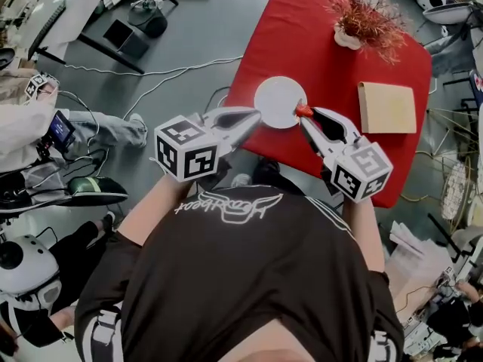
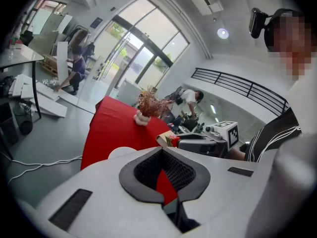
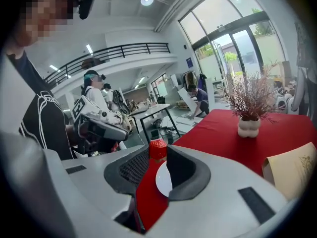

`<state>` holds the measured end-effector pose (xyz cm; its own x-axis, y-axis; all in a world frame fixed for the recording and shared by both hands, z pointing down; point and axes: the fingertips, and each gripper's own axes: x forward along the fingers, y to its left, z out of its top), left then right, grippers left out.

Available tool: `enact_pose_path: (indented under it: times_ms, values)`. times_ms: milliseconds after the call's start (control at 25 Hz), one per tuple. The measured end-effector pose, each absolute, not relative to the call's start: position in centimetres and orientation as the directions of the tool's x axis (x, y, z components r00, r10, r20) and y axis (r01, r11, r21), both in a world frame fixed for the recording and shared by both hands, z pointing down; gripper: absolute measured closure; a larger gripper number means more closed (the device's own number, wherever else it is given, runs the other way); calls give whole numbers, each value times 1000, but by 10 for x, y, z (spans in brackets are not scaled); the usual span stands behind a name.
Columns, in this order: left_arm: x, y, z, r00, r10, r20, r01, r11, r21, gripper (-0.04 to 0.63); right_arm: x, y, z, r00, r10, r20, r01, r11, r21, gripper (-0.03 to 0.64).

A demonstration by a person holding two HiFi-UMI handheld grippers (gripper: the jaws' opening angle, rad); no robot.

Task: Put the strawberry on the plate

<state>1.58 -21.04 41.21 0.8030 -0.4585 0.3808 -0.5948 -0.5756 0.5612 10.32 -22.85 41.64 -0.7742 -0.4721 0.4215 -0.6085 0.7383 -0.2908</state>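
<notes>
A white round plate [image 1: 278, 100] lies near the front of the red table [image 1: 317, 44]. My right gripper [image 1: 306, 116] is shut on a small red strawberry [image 1: 303, 111], held over the plate's right rim. In the right gripper view the strawberry [image 3: 157, 149] sits pinched at the fingertips, with the plate [image 3: 163, 180] showing below it. My left gripper [image 1: 254, 115] points at the plate's left edge, jaws together with nothing in them. The left gripper view shows the plate [image 2: 121, 152] and, beyond it, the strawberry [image 2: 172, 141].
At the table's far side stands a white pot of dried reddish twigs [image 1: 362, 17]. A tan notebook [image 1: 386, 106] lies right of the plate. Cables run over the grey floor [image 1: 173, 74]. People and equipment crowd the left side [image 1: 45, 142].
</notes>
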Motion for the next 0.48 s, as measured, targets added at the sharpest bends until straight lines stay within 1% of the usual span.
enact_pose_path:
  times_ms: [200,480]
  values:
    - [4,-231,423,782,-482,396,-620,-528,580,589,88,-257,442,-755,-421,504,-585,779,-227,514]
    - [0,-229,437,760,-512,400,-640,-481,600,589,81,-262,495,-684,-344,643,-539,833,-128,514]
